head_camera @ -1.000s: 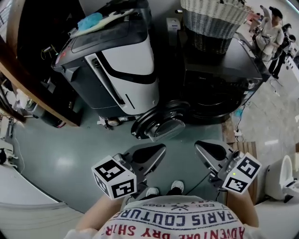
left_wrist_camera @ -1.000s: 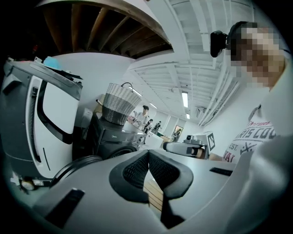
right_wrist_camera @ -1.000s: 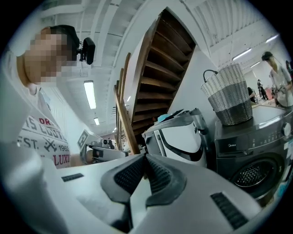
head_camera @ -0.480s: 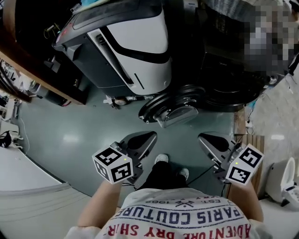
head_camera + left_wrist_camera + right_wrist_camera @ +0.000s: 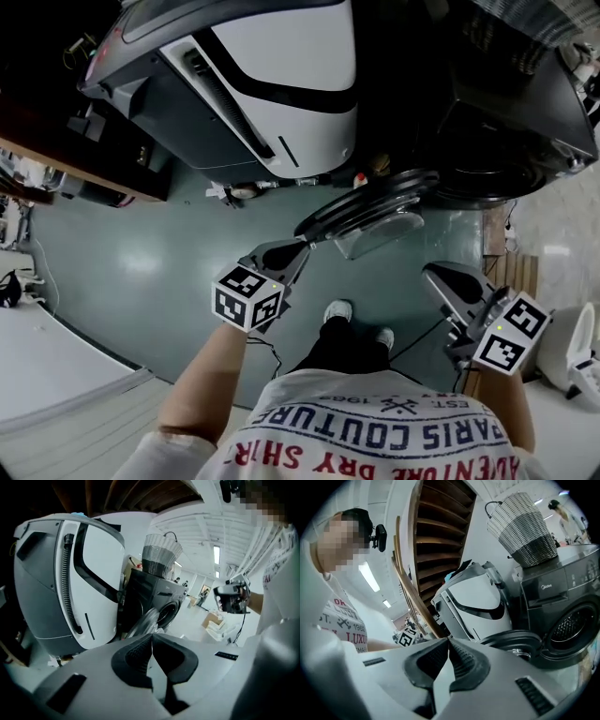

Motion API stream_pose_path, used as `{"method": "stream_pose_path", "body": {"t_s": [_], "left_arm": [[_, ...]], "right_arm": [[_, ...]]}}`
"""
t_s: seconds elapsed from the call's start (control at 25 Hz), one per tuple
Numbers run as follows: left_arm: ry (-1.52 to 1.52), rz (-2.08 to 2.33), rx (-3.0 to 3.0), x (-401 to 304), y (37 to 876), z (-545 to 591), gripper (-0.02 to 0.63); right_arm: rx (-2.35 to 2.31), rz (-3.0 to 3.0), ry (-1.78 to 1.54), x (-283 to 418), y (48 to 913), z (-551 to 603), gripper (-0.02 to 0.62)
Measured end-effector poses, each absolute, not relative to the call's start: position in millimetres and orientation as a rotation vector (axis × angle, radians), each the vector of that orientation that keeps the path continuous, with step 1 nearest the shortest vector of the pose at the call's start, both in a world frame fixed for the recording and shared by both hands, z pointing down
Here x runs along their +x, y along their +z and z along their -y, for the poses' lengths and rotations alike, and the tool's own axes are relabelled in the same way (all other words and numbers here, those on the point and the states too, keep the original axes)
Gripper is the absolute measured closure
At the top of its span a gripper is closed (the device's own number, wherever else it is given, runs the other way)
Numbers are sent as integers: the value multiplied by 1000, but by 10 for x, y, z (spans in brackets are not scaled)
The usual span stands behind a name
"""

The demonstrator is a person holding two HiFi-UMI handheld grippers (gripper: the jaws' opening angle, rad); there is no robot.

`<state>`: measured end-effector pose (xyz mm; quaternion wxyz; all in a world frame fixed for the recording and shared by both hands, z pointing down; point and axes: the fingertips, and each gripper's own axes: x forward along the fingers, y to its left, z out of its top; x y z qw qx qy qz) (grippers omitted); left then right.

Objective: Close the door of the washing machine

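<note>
1. At the dark-grey front-loading washing machine (image 5: 511,112), its round glass-bowled door (image 5: 370,214) stands open.
2. Your left gripper (image 5: 296,247), jaws together and empty, sits near the rim; your right gripper (image 5: 433,274) is likewise.
3. Approach step; next, push the door shut.

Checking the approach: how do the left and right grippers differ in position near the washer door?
Left gripper lies close to the open door's rim; right gripper hangs back, clear. Left arm is stretched forward; right arm is tucked beside the torso. Both have shut, empty jaws.
</note>
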<state>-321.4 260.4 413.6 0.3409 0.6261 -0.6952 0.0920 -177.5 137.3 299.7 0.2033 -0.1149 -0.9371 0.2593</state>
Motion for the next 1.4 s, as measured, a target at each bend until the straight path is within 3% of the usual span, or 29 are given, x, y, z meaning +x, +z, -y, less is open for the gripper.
{"method": "stream_pose_path", "body": {"t_s": [0.32,0.36,0.4,0.44,0.92,1.08,1.4], "left_arm": [[499,1658,1637,-3716,5019,-2557,574],[527,1627,1640,-3745,5121,-2548,541],[559,1596,1645,-3771,5218,-2537,466],[596,1569,1651,-3795,5308,-2525,454],[855,1345,1744,-3872,5945,-2380,479],[866,1324,1774,-3824,5972,-2381,517],[857,1347,1743,-3793,5987,-2383,517]], "right_arm": [[-202,2560,794,-2049,3258,-1257,572],[-187,2552,801,-2065,3296,-1246,572],[-173,2544,808,-2082,3329,-1235,572],[-161,2536,814,-2099,3357,-1229,572],[-76,2472,838,-2094,3541,-1217,572],[-45,2470,857,-2061,3597,-1224,572],[8,2495,919,-1899,3615,-1266,572]]}}
